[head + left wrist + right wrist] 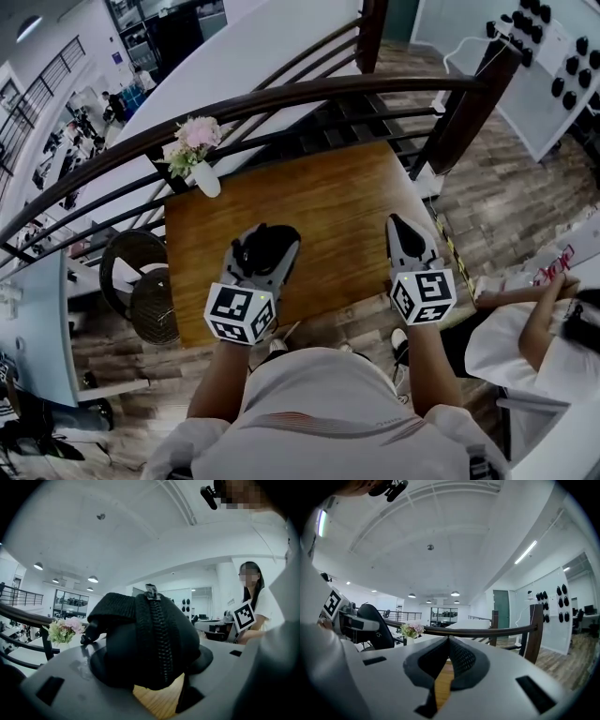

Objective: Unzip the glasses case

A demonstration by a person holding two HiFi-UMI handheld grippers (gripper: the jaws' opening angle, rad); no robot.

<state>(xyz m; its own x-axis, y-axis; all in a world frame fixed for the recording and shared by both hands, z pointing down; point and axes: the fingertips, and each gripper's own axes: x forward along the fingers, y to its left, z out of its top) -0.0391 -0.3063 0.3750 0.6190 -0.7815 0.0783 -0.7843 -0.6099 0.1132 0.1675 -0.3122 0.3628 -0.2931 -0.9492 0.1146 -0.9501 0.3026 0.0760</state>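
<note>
Two ways to fumble the zip

Clamps the black glasses case [145, 639] in the left gripper [266, 242], jaws spread wide round its rounded body, zip closed, seam running up the near end to the zipper pull [150, 591] on top. Risks rolling the case out of that hold if a tug runs across the teeth rather than along them. Risks missing the small tab too: shows the right gripper [449, 641] with jaws pressed together on nothing, so needs them parted first. Holds both grippers roughly level, side by side and well apart, forearms reaching forward over the near edge of the wooden counter [337, 202]. Leaves the flower vase [204, 176] at the far left corner, well clear, with the dark railing [281, 98] beyond.
</note>
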